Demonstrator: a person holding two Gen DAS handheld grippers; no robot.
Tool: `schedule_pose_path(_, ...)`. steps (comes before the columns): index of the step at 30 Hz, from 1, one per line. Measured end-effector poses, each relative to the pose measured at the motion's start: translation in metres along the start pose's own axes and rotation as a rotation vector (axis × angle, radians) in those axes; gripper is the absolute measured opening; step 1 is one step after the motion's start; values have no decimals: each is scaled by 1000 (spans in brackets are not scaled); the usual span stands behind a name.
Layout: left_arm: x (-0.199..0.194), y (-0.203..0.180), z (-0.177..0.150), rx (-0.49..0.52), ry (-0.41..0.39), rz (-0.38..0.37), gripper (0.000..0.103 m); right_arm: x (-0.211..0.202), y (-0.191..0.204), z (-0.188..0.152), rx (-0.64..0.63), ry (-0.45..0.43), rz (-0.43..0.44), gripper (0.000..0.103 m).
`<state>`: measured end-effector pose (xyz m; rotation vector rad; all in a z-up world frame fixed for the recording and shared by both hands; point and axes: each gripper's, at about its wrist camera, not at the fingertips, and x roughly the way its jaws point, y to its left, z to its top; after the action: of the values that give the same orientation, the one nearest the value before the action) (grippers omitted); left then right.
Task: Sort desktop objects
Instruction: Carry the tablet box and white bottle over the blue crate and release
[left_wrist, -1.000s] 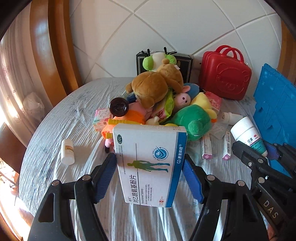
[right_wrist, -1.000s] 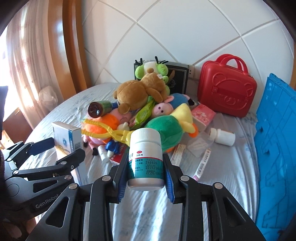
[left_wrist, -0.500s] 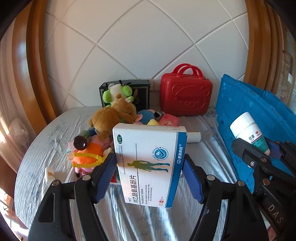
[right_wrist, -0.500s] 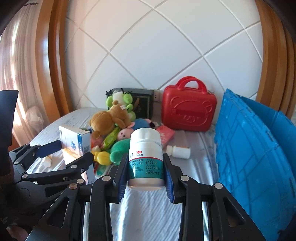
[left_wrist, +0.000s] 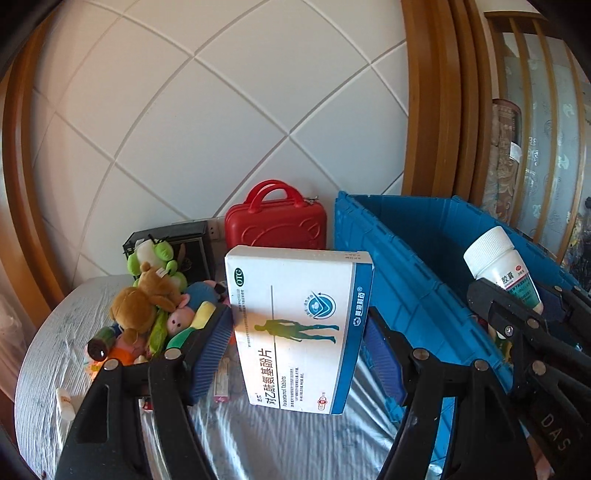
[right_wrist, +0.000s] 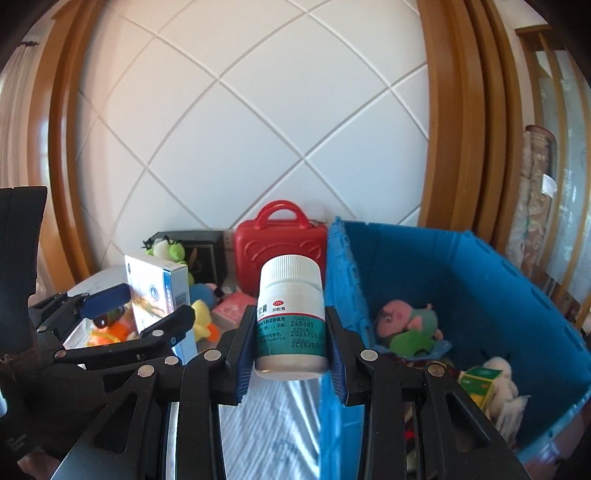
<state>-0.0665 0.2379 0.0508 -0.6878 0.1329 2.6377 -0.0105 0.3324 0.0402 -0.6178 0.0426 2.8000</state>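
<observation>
On the far left of the table (left_wrist: 44, 354), a heap of plush toys (left_wrist: 155, 306) lies with a dark-capped bottle (left_wrist: 98, 347) at its near edge and a white tube (left_wrist: 63, 400) apart from it, all unsorted. Behind them a black box (left_wrist: 184, 240) and a red case (left_wrist: 277, 221) stand against the tiled wall.

Next, the left gripper (left_wrist: 299, 350) is closed on a white and blue pill box (left_wrist: 295, 325), its blue pads pressing both narrow sides; the box stands upright, lifted off the table.

Further right, the right gripper (right_wrist: 291, 350) is clamped on a white pill bottle (right_wrist: 290, 314), cap up, held at the level of the blue crate's near wall (right_wrist: 340, 295).

Rightmost, the crate already holds a pink and green toy (right_wrist: 410, 325), a green carton (right_wrist: 478, 384) and a white plush (right_wrist: 506, 387).

My reading: this is the carry step, both medicines on the way to the crate. Next, each gripper needs to clear the rim, come over a free patch of the floor, lower and open. The right is nearer; the left must cross the wall without knocking the box's corner.
</observation>
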Motion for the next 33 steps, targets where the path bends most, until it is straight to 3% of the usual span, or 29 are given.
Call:
schedule_pose_path(10,-8,-79,30,45,-59,-99,71,-30,-108,-4,104,-17,-137,34)
schedule_pose_path(19,2,-159,39,90,-31,-181,71,-44,-199,-22,161,11,-227,34)
schedule_pose_path(24,6,-188,42,90,4,-224,71,-40,-234,-30,176,37,-241,34)
schedule_pose_path(28,16,-206,42,104,22,-218,71,-28,-253,-33,187,56,-236,34)
schedule_pose_path(33,34,-220,37,104,103,-203,71,-21,-262,-40,189,75,-224,34)
